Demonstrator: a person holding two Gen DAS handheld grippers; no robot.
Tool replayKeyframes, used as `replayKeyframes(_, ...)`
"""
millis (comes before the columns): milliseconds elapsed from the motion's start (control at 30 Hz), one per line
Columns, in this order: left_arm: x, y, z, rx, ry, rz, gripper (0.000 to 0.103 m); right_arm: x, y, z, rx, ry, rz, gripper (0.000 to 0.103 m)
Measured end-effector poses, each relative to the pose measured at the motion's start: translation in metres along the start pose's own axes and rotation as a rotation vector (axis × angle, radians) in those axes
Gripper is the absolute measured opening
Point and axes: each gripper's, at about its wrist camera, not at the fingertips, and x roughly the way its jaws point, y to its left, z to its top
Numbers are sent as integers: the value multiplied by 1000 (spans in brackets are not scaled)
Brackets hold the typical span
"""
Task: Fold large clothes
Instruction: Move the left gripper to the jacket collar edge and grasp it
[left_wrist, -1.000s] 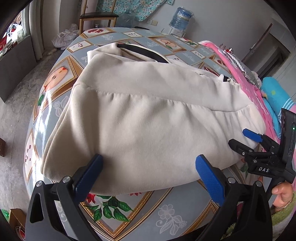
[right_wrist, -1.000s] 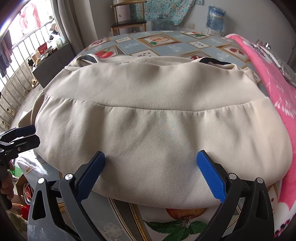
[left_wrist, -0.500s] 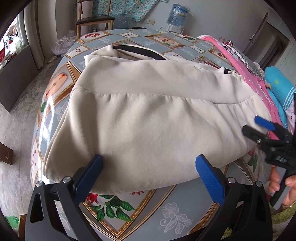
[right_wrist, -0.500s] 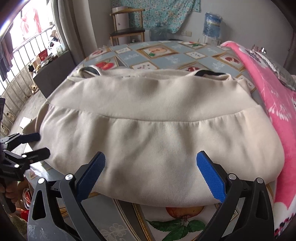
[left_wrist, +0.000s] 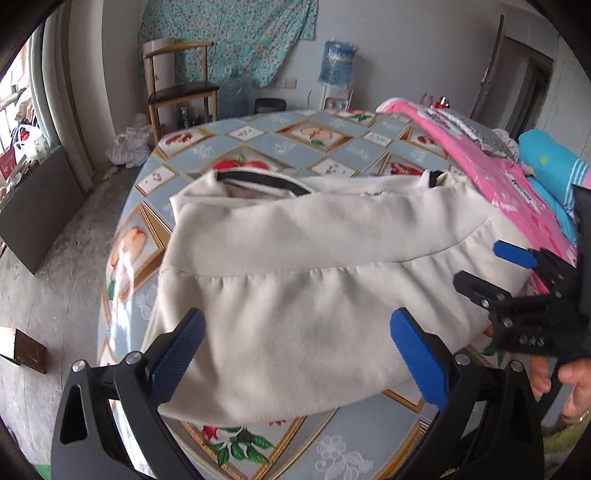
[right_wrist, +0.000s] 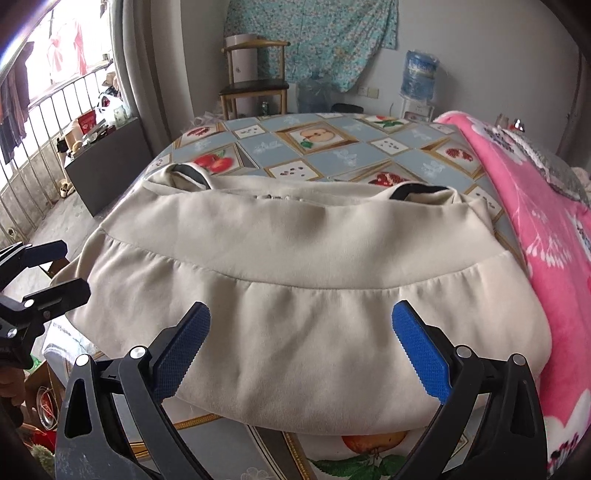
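Observation:
A cream sweatshirt (left_wrist: 295, 280) with black trim lies folded on a round table with a fruit-pattern cloth (left_wrist: 280, 144); it also shows in the right wrist view (right_wrist: 295, 280). My left gripper (left_wrist: 295, 332) is open and empty, held above the near edge of the garment. My right gripper (right_wrist: 299, 328) is open and empty, above the near hem. The right gripper shows in the left wrist view (left_wrist: 495, 266) at the garment's right end. The left gripper shows in the right wrist view (right_wrist: 55, 269) at the garment's left end. Neither touches the cloth.
A pink blanket (right_wrist: 546, 236) lies along the table's right side, with a blue bundle (left_wrist: 550, 166) beyond. A wooden chair (left_wrist: 181, 88) and a water dispenser (left_wrist: 336, 70) stand at the far wall. A railing and a dark cabinet (right_wrist: 107, 166) are at the left.
Both grippers have lifted and tilted up, so more of the room and far table shows. Both stay open. The sweatshirt has not moved.

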Motion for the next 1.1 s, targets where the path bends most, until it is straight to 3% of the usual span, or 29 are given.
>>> replayKeyframes(167, 34, -5, -5, 32, 62, 45, 98, 22, -6, -18, 32, 90, -10, 92)
replayKeyframes(233, 41, -5, -11, 38, 75, 55, 98, 18, -10, -18, 65, 83, 7, 90)
replayKeyframes(300, 40, -5, -13, 43, 63, 62, 98, 8, -11, -11, 69, 59, 13, 85)
replayKeyframes(467, 26, -2, -11, 20, 15, 72, 95, -6, -12, 0, 44, -11, 14, 85)
replayKeyframes(633, 3, 9, -5, -1, -55, 97, 95, 20, -12, -14, 33, 87, -4, 81)
replayKeyframes(700, -7, 17, -3, -11, -88, 112, 95, 15, -13, -13, 40, 80, 4, 81)
replayKeyframes(800, -19, 31, 1, -15, -128, 153, 95, 2, -10, -7, 34, -3, 47, 81)
replayKeyframes(1000, -16, 68, 7, -77, -86, 200, 95, 5, -12, -3, 30, -19, 99, 81)
replayKeyframes(1100, -11, 86, 13, -133, -76, 169, 93, 14, -15, -5, 29, 9, 111, 81)
